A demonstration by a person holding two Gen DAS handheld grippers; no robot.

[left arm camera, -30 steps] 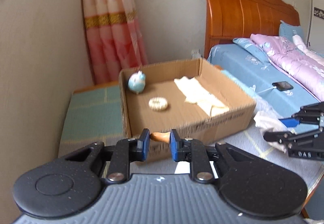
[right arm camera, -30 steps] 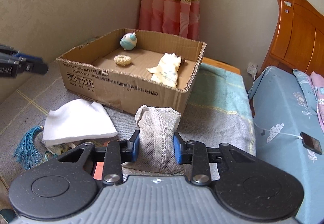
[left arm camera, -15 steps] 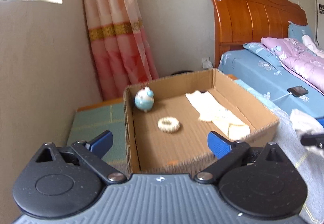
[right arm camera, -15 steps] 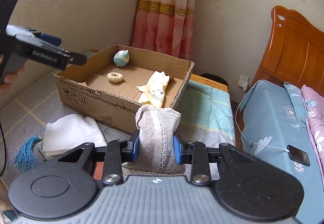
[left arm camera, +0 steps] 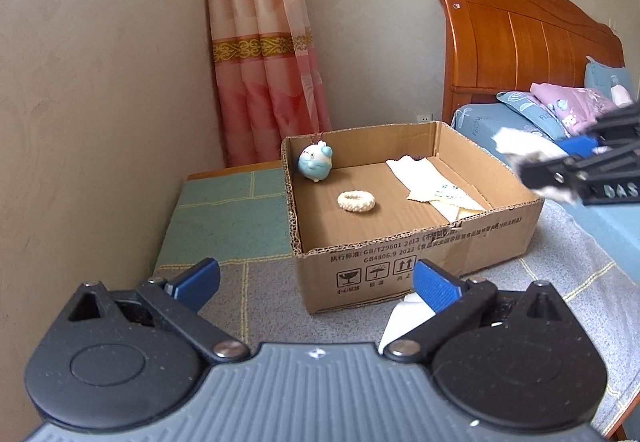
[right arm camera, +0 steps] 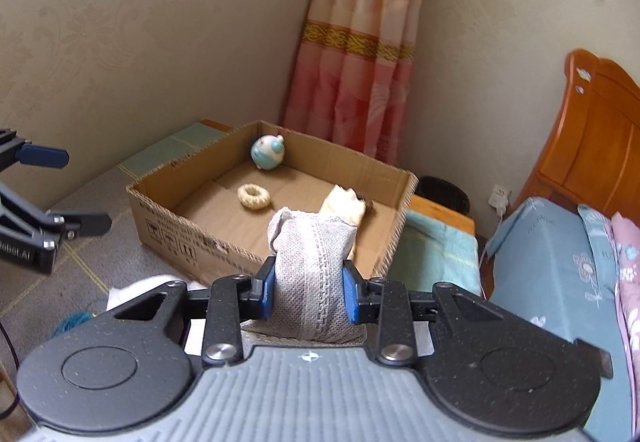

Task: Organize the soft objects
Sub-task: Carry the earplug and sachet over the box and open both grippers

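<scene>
Bedside: right gripper around pouch.

Quick tally for you: you've got one cardboard box, and inside it one blue plush toy, one fuzzy cream ring and one pale yellow cloth. Outside the box, one grey knit pouch and one white cloth.
</scene>
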